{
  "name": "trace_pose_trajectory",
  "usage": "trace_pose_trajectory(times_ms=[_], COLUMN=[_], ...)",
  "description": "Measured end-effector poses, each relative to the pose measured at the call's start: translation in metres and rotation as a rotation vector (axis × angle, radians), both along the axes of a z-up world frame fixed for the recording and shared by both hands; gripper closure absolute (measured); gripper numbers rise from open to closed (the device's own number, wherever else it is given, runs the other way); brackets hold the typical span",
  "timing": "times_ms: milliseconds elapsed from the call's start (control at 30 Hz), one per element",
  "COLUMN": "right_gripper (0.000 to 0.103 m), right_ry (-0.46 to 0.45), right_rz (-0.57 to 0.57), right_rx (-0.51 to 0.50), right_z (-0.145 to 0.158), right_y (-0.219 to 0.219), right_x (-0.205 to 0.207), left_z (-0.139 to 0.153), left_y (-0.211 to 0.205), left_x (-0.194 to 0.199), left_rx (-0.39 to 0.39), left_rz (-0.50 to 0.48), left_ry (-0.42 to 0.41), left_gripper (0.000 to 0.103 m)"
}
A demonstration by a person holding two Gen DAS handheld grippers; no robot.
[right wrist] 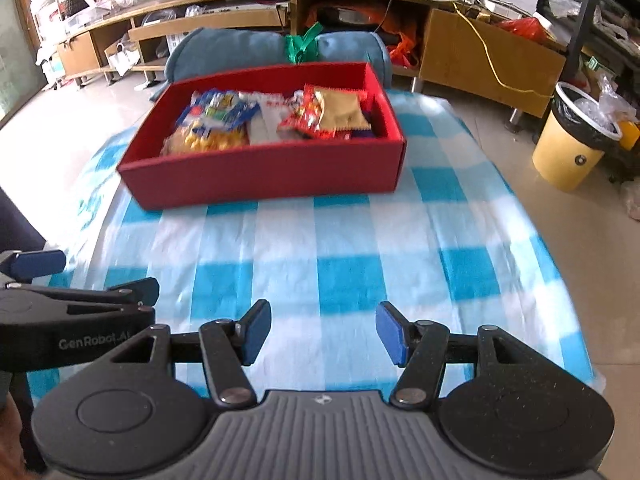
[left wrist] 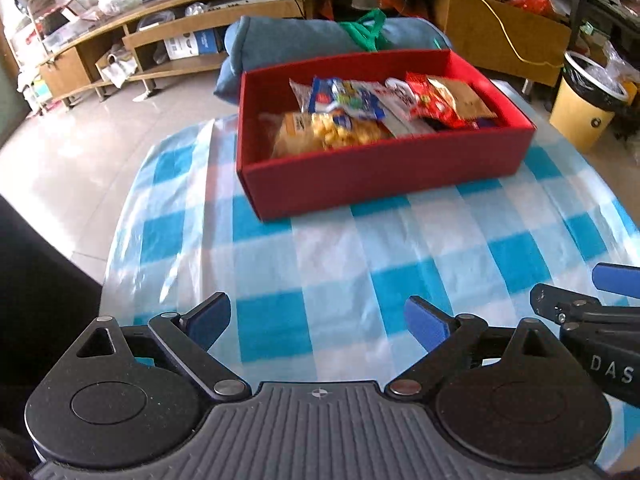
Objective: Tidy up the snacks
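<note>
Table: blue-and-white checked cloth (right wrist: 340, 240) over it.
Red box (left wrist: 376, 176): at the far edge of the table, nearer its far left corner in the right wrist view.
Snack packets (right wrist: 276, 120): heaped inside the box, filling its middle and right.
Left gripper (left wrist: 318, 320): jaws wide apart, empty, over the near edge.
Right gripper (right wrist: 322, 330): jaws apart, empty, just beside the left one.
Beyond: blue cushion (right wrist: 224, 52), yellow bin (right wrist: 568, 152).

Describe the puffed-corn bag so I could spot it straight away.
Find the red box on the blue checked cloth. The snacks lie inside it in a heap. The corn bag lies at the near left of the heap, against the front wall: a clear bag showing yellow puffs, while its neighbours are printed blue, red and brown.
</note>
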State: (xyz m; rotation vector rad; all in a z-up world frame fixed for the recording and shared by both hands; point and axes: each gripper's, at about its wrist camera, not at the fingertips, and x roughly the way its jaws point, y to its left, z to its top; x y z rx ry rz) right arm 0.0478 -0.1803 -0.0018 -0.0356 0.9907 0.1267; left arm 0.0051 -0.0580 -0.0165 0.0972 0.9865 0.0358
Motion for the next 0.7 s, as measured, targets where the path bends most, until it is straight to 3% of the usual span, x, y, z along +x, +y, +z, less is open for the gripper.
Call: trace_pose_trajectory(times_ms=[367, 700], right_gripper=[0.05, 0.05], right_ry=[0.012, 0.008], right_rz=[-0.016, -0.015], right_rx=[0.008, 0.013], right_z=[-0.004, -0.004], right_y=[-0.005, -0.004], right_x=[-0.056, -0.081], left_z=[-0.007, -0.008], left_y=[-0.006, -0.005], left_x=[-0.059, -0.076], left_rx=[-0.002, 0.014], left_rz=[-0.093, -0.101], left_ry=[0.018, 0.011], left_gripper=[0.006, 0.003])
